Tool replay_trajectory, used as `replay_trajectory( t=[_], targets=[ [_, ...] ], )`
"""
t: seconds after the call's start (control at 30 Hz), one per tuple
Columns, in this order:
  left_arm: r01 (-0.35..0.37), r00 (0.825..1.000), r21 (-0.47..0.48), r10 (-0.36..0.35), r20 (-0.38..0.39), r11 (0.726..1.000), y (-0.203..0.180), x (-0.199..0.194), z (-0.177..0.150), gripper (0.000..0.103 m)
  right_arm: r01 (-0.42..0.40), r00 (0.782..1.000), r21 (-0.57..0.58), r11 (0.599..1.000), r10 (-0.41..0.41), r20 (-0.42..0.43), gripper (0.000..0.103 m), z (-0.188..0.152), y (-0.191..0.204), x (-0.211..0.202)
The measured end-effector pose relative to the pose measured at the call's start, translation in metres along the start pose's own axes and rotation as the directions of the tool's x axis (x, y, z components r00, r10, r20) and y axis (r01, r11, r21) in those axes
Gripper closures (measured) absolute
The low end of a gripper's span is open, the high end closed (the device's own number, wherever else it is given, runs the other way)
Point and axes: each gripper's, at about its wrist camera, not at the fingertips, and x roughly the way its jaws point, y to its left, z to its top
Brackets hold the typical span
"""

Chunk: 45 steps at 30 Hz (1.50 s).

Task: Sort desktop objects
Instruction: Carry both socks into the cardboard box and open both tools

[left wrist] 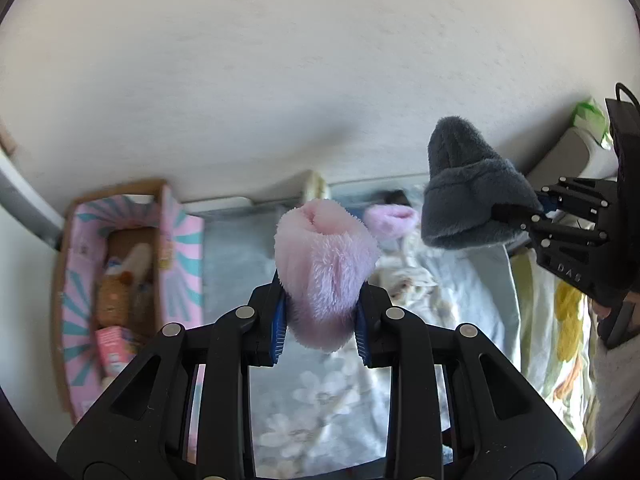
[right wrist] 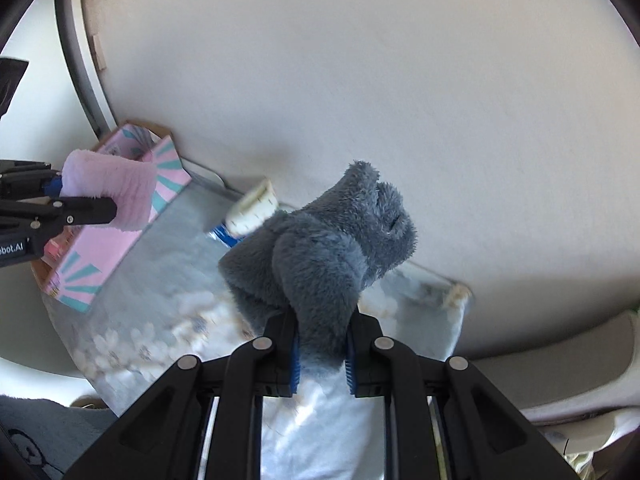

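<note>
Far left, at the bed's (left wrist: 232, 248) left edge, sits the pink-and-teal cardboard box (left wrist: 176, 240), open on top with toys and small packets already inside; it looks like the sorting bin.

Next along, the left gripper (left wrist: 320, 320) has its blue-padded fingers (left wrist: 280, 320) squeezed nearly together on a pink fluffy sock (left wrist: 324, 264), which stands up out of the grip, clear of the floral sheet. From the right wrist view that pink sock hangs right beside the box's near wall, not yet over the opening.

Behind it, a second pink sock (left wrist: 390, 218) lies on the bed near the back edge by the wall.

Further right, the right gripper (right wrist: 322, 356) is clamped as tight as it goes on a grey fluffy sock (right wrist: 332, 256), bunched and held high above the middle of the bed. A cream roll (right wrist: 254, 208) rests at the back edge just behind it.

The step in hand looks like carrying both socks to their places. To do it well, I'd say: keep both grips firm, since plush compresses and can slip; bring the pink sock fully over the box opening before letting go, low enough that it doesn't catch the cardboard rim; keep the two grippers apart so the socks don't brush.
</note>
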Motion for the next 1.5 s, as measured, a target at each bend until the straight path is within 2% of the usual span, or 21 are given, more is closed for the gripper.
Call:
replay_trajectory(
  t=[0.43,0.67,0.87,1.0,1.3,1.5],
  targets=[
    [-0.078,0.996,-0.111,0.082,0.034,0.991,0.081,-0.045,-0.013,0.078,-0.101,0.994,-0.110,0.989,0.105,0.025,0.087,0.075,0.064,0.009],
    [-0.125,0.991,-0.160,0.131,0.023,0.979,0.120,-0.062,-0.025,0.078,-0.198,0.979,-0.165,0.966,0.204,0.019,0.087,0.113,0.107,0.017],
    [-0.150,0.988,-0.215,0.154,0.002,0.965,0.157,-0.069,-0.040,0.079,-0.248,0.966,-0.235,0.940,0.257,0.009,0.087,0.143,0.155,0.033],
    [-0.154,0.988,-0.244,0.155,-0.017,0.957,0.181,-0.063,-0.051,0.079,-0.287,0.956,-0.273,0.918,0.293,-0.020,0.087,0.156,0.186,0.045],
    [-0.151,0.988,-0.290,0.138,-0.065,0.945,0.206,-0.047,-0.075,0.079,-0.359,0.933,-0.344,0.867,0.345,-0.104,0.087,0.165,0.258,0.082],
    [-0.157,0.987,-0.312,0.142,-0.070,0.937,0.220,-0.046,-0.082,0.079,-0.365,0.931,-0.375,0.852,0.339,-0.137,0.087,0.170,0.287,0.096]
  ],
)
